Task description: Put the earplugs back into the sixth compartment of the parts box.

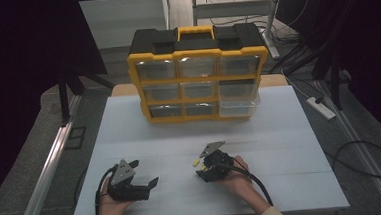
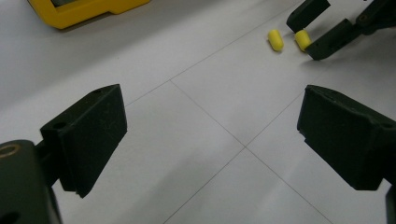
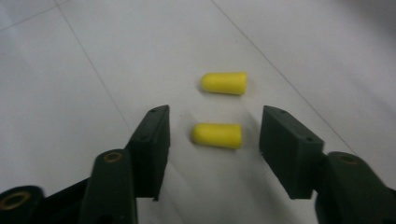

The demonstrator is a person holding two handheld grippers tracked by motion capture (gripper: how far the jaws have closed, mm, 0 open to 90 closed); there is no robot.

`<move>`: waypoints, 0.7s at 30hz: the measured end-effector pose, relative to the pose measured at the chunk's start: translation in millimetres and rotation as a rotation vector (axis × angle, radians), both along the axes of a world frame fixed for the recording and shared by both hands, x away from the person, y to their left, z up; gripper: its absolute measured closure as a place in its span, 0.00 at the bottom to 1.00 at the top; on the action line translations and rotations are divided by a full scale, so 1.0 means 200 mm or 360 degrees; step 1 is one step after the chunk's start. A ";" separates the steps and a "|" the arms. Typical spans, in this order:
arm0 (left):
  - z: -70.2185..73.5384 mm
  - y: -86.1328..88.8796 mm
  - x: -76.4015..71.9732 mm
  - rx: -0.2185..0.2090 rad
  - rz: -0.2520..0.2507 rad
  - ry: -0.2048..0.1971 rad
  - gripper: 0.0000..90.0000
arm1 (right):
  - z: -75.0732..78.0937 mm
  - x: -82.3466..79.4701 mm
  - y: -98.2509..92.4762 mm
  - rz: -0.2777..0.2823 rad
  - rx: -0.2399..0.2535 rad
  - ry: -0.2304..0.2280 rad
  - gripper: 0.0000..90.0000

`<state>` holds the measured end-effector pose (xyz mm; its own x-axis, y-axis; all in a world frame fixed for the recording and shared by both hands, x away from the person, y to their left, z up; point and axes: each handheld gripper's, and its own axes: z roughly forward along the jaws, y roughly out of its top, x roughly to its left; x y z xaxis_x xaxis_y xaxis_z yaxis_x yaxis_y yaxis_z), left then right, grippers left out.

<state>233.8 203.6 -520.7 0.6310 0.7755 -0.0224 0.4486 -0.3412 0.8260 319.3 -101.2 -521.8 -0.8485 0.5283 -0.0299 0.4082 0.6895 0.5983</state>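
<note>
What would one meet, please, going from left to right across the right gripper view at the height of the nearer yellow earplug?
Left black pad of the right gripper → nearer yellow earplug, lying free on the white table between the jaws → right black pad.

In the high view the yellow earplugs [image 1: 197, 162] are too small to tell apart, and the drawer contents of the yellow organizer [image 1: 198, 73] stay unreadable. The person's forearms are cut off at the near edge.
</note>
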 end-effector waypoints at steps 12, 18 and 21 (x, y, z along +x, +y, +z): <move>0.00 0.00 0.00 0.0003 -0.0003 -0.0001 0.09 | 0.01 0.00 -0.02 0.0024 0.0035 -0.0023 0.77; 0.00 0.00 0.00 -0.0003 -0.0002 -0.0004 0.09 | 0.10 -0.01 -0.07 0.0008 0.0192 -0.0123 0.78; 0.00 0.00 0.00 -0.0003 0.0000 -0.0003 0.09 | 0.13 -0.01 -0.09 0.0006 0.0246 -0.0147 0.78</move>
<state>233.7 203.9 -520.4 0.6308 0.7756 -0.0229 0.4472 -0.3393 0.8276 316.4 -119.4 -496.2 -0.8481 0.5292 -0.0264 0.3440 0.5879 0.7322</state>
